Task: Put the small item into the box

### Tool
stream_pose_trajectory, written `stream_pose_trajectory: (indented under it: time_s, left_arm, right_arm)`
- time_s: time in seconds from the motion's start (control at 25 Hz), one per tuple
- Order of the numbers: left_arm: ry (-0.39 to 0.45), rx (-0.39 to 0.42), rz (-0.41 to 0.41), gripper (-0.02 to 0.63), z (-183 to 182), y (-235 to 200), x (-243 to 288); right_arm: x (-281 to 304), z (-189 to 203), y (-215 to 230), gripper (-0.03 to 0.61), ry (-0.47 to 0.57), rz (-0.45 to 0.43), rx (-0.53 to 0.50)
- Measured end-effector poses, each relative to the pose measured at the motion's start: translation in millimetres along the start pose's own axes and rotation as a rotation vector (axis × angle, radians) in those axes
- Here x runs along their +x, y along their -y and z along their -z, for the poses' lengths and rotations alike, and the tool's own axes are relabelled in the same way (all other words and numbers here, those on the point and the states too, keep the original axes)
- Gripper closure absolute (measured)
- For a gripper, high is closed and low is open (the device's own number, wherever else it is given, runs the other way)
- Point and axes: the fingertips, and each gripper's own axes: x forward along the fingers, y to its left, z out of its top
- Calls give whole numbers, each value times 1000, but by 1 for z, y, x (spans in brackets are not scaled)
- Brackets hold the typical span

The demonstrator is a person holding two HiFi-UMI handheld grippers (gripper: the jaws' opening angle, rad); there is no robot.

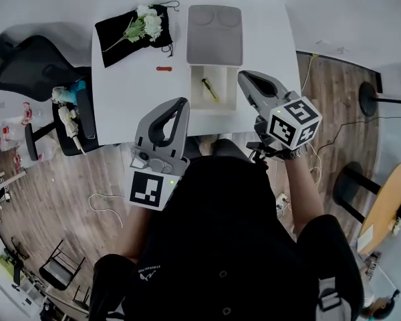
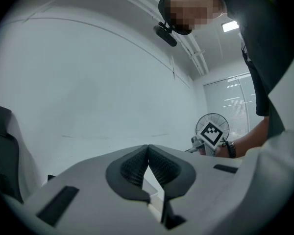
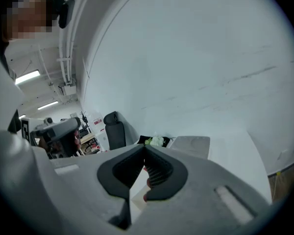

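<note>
- Nearest to us is the person's black top. It carries a line of small pale print too small for us to read.
- The left gripper is held low over the near edge of the tabletop. In the left gripper view its jaws meet at the tips with nothing between them. Its marker cube shows only black and white squares, no letters.
- The right gripper hangs just beside the right wall of the box, tips pointing towards the box's far right corner. In the right gripper view its jaws are also closed tip to tip and empty. Small red patches show past the jaw pads there, and we cannot tell what they are. Its marker cube likewise bears only a square pattern.
- The box sits open on the white tabletop, between the two grippers' tips. A thin yellow-green stick lies slantwise inside it.
- The small red item lies flat on the tabletop, just left of the box, outside it and apart from both grippers.
- The grey lid lies beyond the box, touching its far edge, with two round recesses near its far side.
- A black cloth lies at the far left corner of the tabletop, with a sprig of white flowers on it.
- A black office chair stands off the tabletop's left side, on the wooden floor.
</note>
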Motion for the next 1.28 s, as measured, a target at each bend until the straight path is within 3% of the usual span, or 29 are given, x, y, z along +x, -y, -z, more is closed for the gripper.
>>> stream_pose_trajectory:
  time_s: [0.24,0.6,0.92,1.28]
  left_arm:
    - [11,6,-56,609,-2,21,-7]
    - [58,44,-110,609,-8,50,-15]
    - [73,51,-113,609,-3,79,-16]
    - [110,83,-126,609,-25,91,-22]
  right_arm:
    - [-57,-37,-18,573,100,-50,-61]
    - [-139,-42,-31,572,173,-20,-119]
    - [-169,-28,-46,573,219,12,-136]
    - [-199,-56,-60,574,280,9,-224]
